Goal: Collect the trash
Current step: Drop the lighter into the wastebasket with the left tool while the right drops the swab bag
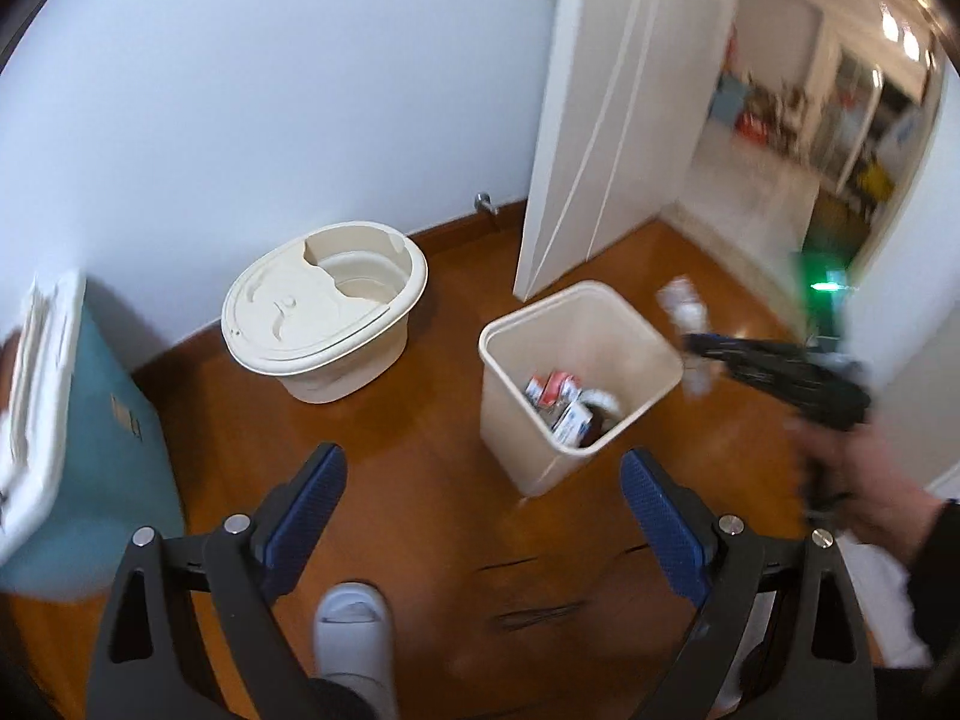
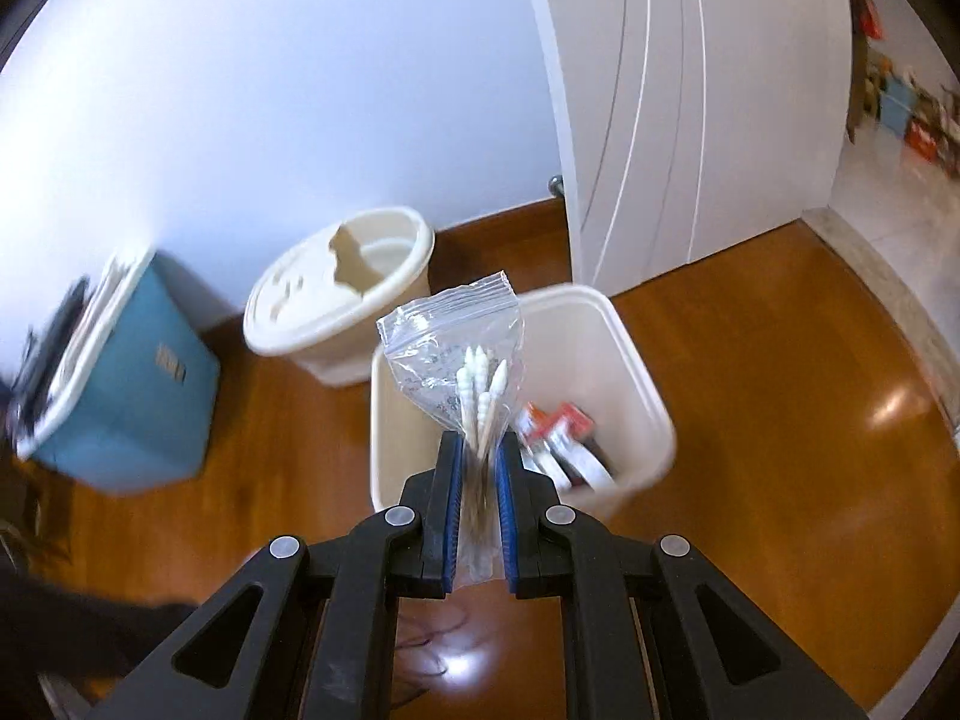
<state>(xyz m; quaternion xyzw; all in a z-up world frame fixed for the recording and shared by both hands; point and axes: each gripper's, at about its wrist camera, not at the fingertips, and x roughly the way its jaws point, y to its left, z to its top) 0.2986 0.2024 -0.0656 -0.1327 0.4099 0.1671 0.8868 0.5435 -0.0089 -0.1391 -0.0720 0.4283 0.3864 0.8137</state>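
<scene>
- Right tool (image 2: pixel 478 450) clenched on a clear zip bag of cotton swabs (image 2: pixel 462 354), pinched low down, near the bag's bottom end, with the sealed top standing free at centre frame.
- Bag held directly above the open cream trash bin (image 2: pixel 636 360), lower centre of the right wrist view; seen from the left wrist view as a blurred white shape at the bin's right rim.
- Several printed packets (image 2: pixel 564 438), red and white, already lying inside the bin.
- Left tool (image 1: pixel 483 516) released, both blue pads spread wide, nothing between them, bottom centre of its own view, above bare wooden floor (image 1: pixel 432 420).
- Likely very light, thin and floppy film, somewhat slick; swabs inside are slim sticks that can slide about, so a pinch across the sticks themselves probably holds better than film alone.
- Nothing fragile at stake; crushing matters little for trash.
- Judged stage: carrying done, release over the bin not yet made.
- Risk on release: a light bag may cling to a pad or drift toward the rim rather than fall straight.
- Round lidded cream container (image 1: pixel 324 312) at centre left, teal box (image 1: pixel 108 420) at far left, white door (image 1: pixel 612 108) at upper right.
- 1 white slipper (image 1: pixel 354 636) at bottom centre.
</scene>
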